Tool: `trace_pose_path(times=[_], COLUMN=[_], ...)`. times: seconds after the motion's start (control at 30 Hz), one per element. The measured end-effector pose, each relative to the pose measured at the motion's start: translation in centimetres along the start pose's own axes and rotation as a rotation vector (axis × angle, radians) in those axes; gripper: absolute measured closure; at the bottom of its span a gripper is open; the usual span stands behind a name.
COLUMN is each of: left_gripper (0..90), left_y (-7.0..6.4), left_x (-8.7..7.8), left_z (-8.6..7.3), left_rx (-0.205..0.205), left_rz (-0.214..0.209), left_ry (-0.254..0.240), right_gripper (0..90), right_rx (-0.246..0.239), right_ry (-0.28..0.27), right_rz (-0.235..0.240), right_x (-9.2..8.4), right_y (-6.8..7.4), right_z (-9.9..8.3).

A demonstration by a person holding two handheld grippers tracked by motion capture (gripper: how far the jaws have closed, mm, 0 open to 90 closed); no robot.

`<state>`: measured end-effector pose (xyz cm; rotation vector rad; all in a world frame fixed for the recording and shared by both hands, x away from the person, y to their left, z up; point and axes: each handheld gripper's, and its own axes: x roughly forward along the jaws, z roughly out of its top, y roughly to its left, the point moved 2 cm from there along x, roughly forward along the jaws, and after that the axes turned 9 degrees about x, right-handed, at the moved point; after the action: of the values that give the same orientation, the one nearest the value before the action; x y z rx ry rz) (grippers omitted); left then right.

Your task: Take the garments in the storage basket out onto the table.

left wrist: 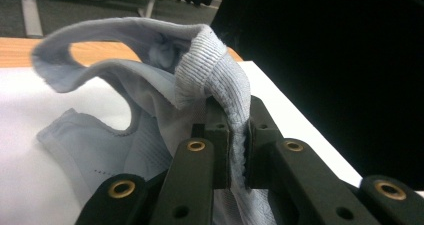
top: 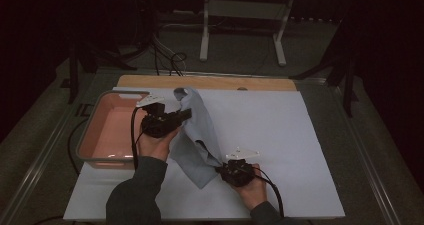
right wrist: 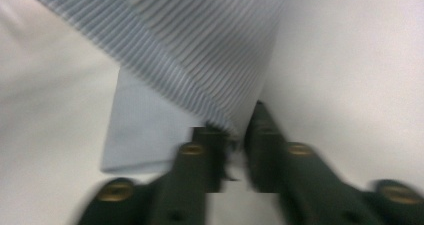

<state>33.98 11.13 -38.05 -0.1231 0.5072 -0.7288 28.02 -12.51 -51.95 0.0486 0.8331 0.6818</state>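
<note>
A light blue ribbed garment (top: 200, 135) lies partly lifted on the white sheet (top: 285, 135). My left gripper (top: 187, 114) is shut on its ribbed edge and holds that end up above the sheet. In the left gripper view the ribbed band (left wrist: 215, 70) folds over the jaws, and my left gripper (left wrist: 239, 110) pinches it. My right gripper (top: 218, 166) is at the garment's lower corner near the front of the sheet. In the right gripper view, which is blurred, my right gripper (right wrist: 240, 130) is shut on the striped cloth (right wrist: 200, 50) at its corner.
A pink tub with a grey rim (top: 90, 130) stands at the sheet's left edge, close to my left hand. A wooden board (top: 210, 81) lies along the back. White stand legs (top: 205, 40) and cables sit beyond the table.
</note>
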Motion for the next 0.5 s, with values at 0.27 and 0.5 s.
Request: trace_pose_path(times=[0.27,0.5], left_gripper=[84.7,84.6], left_y=[0.1,-1.1], left_x=[0.3,2.2], left_z=[-1.0,-1.9], left_rx=[0.014,0.045], left_rz=[-0.015,-0.049], left_ry=[0.024,0.068], right_gripper=[86.1,86.2], right_rx=[0.045,0.084], right_ry=[-0.052,-0.091], right_rz=[-0.117,-0.196], right_x=[-1.7,-3.8], right_y=[-2.7,-5.7], right_z=[1.5,1.7])
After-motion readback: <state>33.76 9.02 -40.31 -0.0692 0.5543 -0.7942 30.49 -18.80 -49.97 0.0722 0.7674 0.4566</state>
